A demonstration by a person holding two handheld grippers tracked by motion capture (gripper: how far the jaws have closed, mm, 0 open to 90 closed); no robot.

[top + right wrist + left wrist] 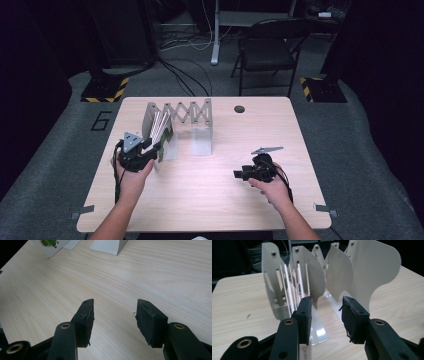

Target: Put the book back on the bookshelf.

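White rack (312, 282) stands just beyond the left gripper (325, 312)'s parted fingers (304, 312).

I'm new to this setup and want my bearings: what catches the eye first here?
The white expanding file rack stands toward the far left of the wooden table. The left gripper sits right at its near end, jaws apart, a printed card by it. The right gripper is open over bare wood.

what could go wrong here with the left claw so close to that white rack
1. The left claw is beside the expandable white rack; a sideways nudge could shove or tip it, since it looks light and merely stands on the table.
2. Thin books already fill the left slots; the claw may knock them askew.
3. The right claw hangs open and apart, not bracing the rack.
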